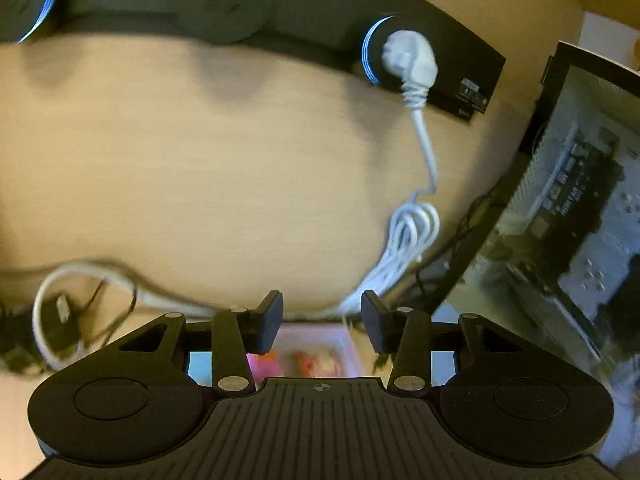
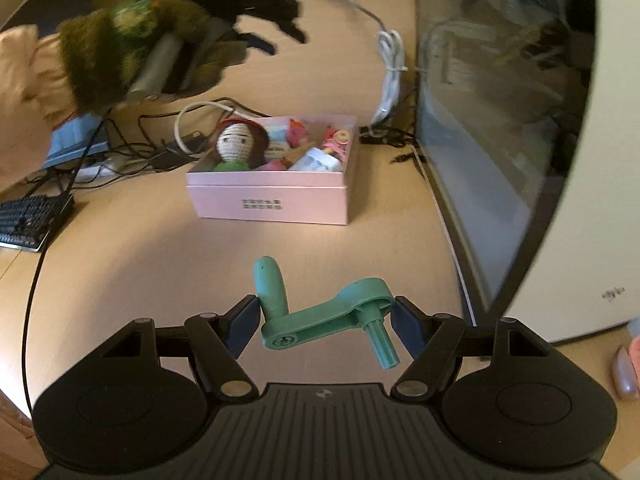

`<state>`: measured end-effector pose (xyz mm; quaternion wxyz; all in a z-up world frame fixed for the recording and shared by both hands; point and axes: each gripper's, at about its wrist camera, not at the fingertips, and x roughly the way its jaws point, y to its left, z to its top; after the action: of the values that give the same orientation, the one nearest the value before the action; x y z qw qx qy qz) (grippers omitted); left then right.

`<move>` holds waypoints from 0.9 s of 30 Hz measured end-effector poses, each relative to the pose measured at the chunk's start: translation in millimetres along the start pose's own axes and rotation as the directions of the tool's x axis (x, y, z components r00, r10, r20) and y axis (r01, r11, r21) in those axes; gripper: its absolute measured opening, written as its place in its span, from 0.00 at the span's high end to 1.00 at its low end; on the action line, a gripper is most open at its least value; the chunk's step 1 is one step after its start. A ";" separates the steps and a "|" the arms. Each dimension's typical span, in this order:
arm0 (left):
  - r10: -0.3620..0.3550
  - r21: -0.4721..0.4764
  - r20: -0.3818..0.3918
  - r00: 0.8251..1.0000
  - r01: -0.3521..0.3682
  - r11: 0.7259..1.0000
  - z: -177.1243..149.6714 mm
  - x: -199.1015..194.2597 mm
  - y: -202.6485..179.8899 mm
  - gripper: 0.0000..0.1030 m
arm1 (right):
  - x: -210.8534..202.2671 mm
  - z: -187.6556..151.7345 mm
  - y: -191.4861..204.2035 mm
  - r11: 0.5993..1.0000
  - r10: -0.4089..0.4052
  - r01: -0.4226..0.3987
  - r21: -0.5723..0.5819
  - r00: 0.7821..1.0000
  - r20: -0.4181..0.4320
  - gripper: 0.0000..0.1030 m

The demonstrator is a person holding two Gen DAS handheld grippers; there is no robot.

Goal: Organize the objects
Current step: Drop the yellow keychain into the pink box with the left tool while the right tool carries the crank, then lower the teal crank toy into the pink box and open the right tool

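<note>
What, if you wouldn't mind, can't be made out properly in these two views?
- Pink box, left wrist view: mostly hidden behind the left gripper; contents blurred.
- Box label, right wrist view: print too small to read.
- Keyboard, right wrist view: cut off by the left edge.

The left gripper is seen with jaws apart and nothing between them, above a pink box. A white plug is seated in a black power strip on the wooden desk.
</note>
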<state>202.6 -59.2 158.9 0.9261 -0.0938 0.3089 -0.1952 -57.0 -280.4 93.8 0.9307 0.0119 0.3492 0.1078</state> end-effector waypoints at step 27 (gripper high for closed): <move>0.100 -0.190 -0.219 0.971 -0.142 0.971 -202.8 -147.2 113.1 0.54 | 109.9 78.5 89.8 0.995 0.022 -0.015 -0.101 0.997 0.072 0.20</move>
<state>5.6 94.3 44.0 0.8845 -0.1484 0.4274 -0.1140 57.5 -165.5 90.8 0.9412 -0.0279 0.3091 0.1335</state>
